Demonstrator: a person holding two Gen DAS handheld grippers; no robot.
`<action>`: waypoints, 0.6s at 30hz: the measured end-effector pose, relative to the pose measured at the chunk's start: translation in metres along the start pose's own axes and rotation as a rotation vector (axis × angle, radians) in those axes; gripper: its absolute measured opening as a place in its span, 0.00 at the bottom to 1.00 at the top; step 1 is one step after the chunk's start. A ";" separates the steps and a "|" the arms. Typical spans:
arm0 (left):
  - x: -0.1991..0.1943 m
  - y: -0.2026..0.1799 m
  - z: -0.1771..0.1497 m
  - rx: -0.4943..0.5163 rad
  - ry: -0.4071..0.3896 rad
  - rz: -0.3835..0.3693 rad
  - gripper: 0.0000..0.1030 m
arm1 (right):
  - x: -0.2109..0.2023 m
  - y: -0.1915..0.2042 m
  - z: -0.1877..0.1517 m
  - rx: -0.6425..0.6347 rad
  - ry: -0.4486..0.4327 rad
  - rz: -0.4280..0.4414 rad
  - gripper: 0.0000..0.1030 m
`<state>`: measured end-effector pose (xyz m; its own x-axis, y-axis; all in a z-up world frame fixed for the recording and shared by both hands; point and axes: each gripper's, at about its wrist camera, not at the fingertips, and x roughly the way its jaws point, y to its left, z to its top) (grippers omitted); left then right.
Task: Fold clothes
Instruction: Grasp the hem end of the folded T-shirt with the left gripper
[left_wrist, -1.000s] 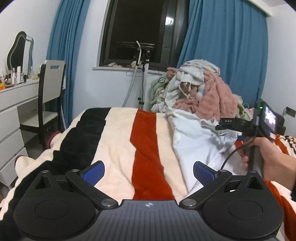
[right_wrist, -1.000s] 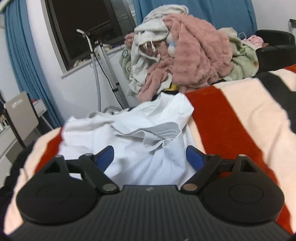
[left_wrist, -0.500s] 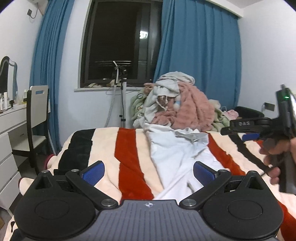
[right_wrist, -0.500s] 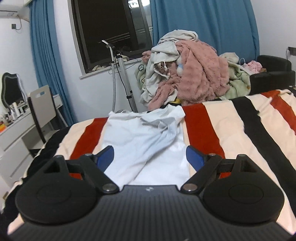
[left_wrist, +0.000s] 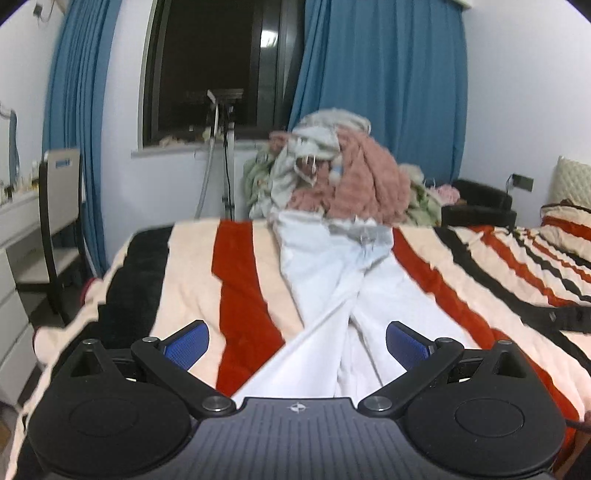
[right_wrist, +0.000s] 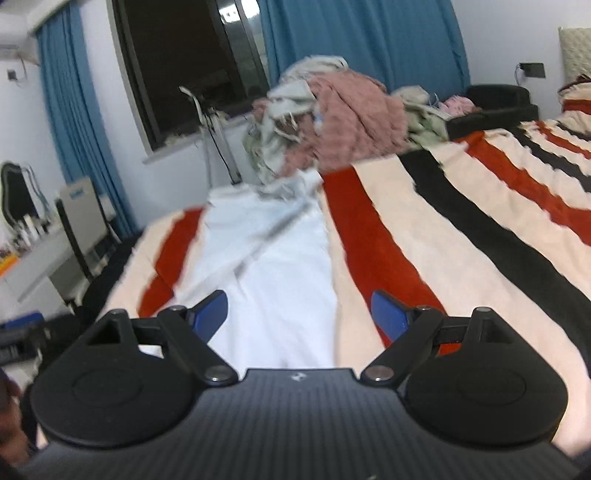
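Ahead of both grippers, a pair of white trousers lies stretched along a striped bed, waistband at the far end against a heap of clothes, the two legs running back toward the cameras and crossing just beyond the left gripper. That gripper hangs with its jaws spread wide and nothing between them, one leg passing beneath the gap. The right gripper is likewise wide apart and empty, over the near end of the cloth. The fabric looks thin, light and limp, likely to sag and wrinkle when lifted; the leg hems or the firmer waistband seem the surest places to pinch. The trousers lie unfolded.
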<state>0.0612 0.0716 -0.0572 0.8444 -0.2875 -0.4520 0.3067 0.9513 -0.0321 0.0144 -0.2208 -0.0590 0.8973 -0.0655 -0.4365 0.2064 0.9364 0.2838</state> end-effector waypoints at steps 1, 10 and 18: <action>0.004 0.004 0.001 -0.019 0.025 0.005 1.00 | -0.001 -0.001 -0.002 -0.006 0.000 -0.001 0.84; 0.063 0.106 0.005 -0.365 0.429 0.075 0.89 | 0.003 -0.016 -0.002 0.059 0.017 0.049 0.84; 0.084 0.111 -0.012 -0.341 0.575 0.114 0.56 | -0.003 -0.043 0.019 0.100 -0.006 0.075 0.84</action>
<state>0.1605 0.1545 -0.1097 0.4665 -0.1682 -0.8684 -0.0054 0.9812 -0.1930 0.0102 -0.2676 -0.0532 0.9139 0.0008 -0.4059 0.1764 0.8999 0.3989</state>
